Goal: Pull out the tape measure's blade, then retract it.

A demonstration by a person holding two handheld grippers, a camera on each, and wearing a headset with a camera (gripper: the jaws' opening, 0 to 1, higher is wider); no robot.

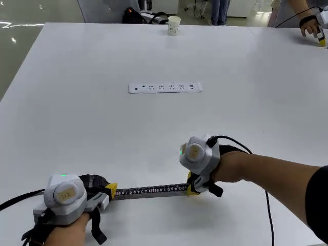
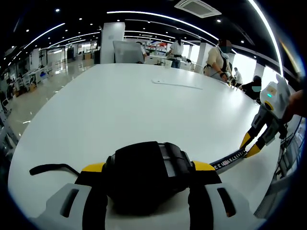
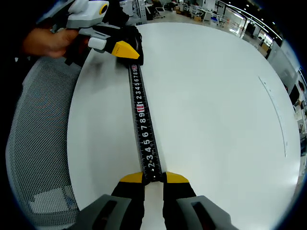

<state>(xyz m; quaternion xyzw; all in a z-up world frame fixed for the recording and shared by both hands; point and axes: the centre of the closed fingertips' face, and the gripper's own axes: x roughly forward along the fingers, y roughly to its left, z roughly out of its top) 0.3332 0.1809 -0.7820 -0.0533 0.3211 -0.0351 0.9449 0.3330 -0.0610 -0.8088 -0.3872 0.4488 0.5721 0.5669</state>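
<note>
1. Left claw [image 1: 109,190] sits at 7 o'clock in the head view and is clamped on the black tape measure case [image 1: 95,182]. In the left gripper view its two yellow-tipped jaws press that case from either side at 6 o'clock.
2. The right claw [image 1: 193,188], at 5 o'clock in the head view, is closed on the free end of the blade [image 1: 151,191]. In the right gripper view its yellow tips meet around the blade's end at 6 o'clock.
3. The blade is drawn out and lies flat on the white table [image 1: 77,102], numerals facing up. It spans the gap between the two claws, from the case at 7 o'clock to the right claw at 5 o'clock.
4. In the right gripper view the blade runs from 6 o'clock up toward 11 o'clock. There it enters the case, which is held by the left claw with a hand behind it.
5. In the left gripper view the blade leaves the case toward 3 o'clock and reaches the right claw there.
6. A white power strip [image 1: 165,87] lies toward 12 o'clock from the middle of the head view, well apart from the tape.
7. A paper cup [image 1: 174,25] stands at 12 o'clock near the table's far edge.
8. Another person's hand [image 1: 310,24] rests on the table at 1 o'clock.
9. A grey mesh chair [image 3: 38,143] shows at 8 o'clock in the right gripper view, beside the table's edge.
</note>
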